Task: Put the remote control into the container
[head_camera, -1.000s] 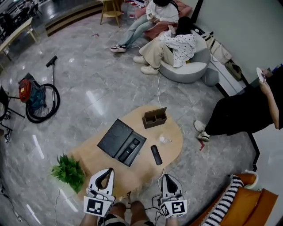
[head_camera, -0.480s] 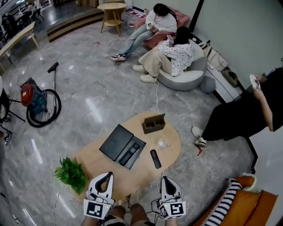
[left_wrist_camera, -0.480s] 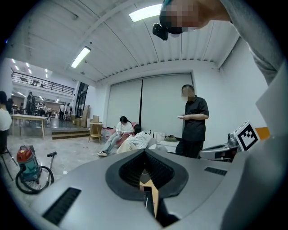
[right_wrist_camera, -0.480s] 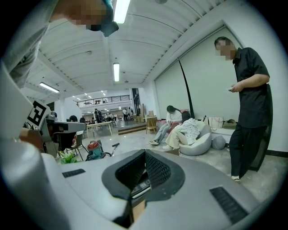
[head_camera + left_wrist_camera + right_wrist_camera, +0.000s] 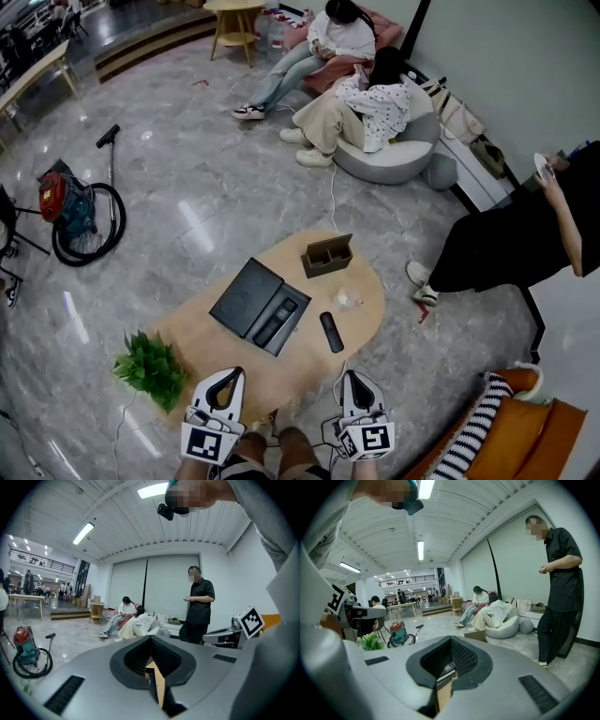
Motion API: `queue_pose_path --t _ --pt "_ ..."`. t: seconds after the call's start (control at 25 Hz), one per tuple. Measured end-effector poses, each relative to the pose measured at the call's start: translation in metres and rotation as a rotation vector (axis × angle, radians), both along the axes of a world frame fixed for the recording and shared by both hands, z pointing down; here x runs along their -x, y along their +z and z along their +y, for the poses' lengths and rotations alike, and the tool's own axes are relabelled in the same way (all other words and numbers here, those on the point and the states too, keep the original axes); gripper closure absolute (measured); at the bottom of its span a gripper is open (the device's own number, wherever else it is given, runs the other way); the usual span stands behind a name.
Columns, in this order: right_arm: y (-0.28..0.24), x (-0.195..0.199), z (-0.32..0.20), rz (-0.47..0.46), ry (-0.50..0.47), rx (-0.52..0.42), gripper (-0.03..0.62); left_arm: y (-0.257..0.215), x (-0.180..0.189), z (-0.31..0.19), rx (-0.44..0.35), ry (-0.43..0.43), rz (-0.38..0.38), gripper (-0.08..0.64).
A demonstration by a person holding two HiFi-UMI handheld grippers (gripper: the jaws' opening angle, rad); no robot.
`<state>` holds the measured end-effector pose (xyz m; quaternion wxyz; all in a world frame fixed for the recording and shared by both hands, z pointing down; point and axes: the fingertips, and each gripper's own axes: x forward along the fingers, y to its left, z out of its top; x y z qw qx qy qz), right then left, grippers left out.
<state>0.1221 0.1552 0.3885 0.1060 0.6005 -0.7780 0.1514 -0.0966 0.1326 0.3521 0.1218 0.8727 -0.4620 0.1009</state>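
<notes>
A black remote control (image 5: pixel 331 331) lies on the oval wooden table (image 5: pixel 366 314), toward its near right side. Left of it stands an open black box (image 5: pixel 259 306) with a dark remote-like item in its tray. At the table's far edge is a brown wooden organiser (image 5: pixel 327 255). My left gripper (image 5: pixel 233 373) and right gripper (image 5: pixel 348 375) hover side by side at the table's near edge, both shut and empty, well short of the remote. In the left gripper view (image 5: pixel 151 638) and the right gripper view (image 5: pixel 450 639) the jaws meet with nothing between them.
A small clear item (image 5: pixel 347 300) sits near the remote. A green plant (image 5: pixel 150 367) stands at the table's left end. A vacuum cleaner (image 5: pixel 77 211) is far left, seated people (image 5: pixel 370 98) on a beanbag behind, a standing person (image 5: pixel 511 244) at right, an orange sofa (image 5: pixel 511 436) at lower right.
Only the head view has shifted slightly. Both grippers stay shut in the same place, and the remote and boxes have not moved.
</notes>
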Motion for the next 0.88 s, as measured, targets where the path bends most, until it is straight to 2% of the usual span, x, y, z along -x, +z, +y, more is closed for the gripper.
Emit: queue_pose_path --t 0.16,0.36,0.72,0.88 --pt "0.014 -0.001 -0.01 0.034 -0.022 0.044 0.581 0.015 0.006 0.005 0.04 -0.001 -0.003 0.552" --pt "0.053 -0.015 -0.031 0.061 -0.031 0.106 0.581 0.03 0.014 0.005 0.081 -0.044 0.001 0.552" --pt "0.145 -0.029 -0.077 0.114 -0.148 0.228 0.581 0.079 0.008 -0.017 0.132 -0.175 -0.039 0.552" --pt "0.182 -0.033 -0.093 0.119 -0.198 0.282 0.581 0.1 -0.001 -0.019 0.182 -0.23 -0.053 0.552"
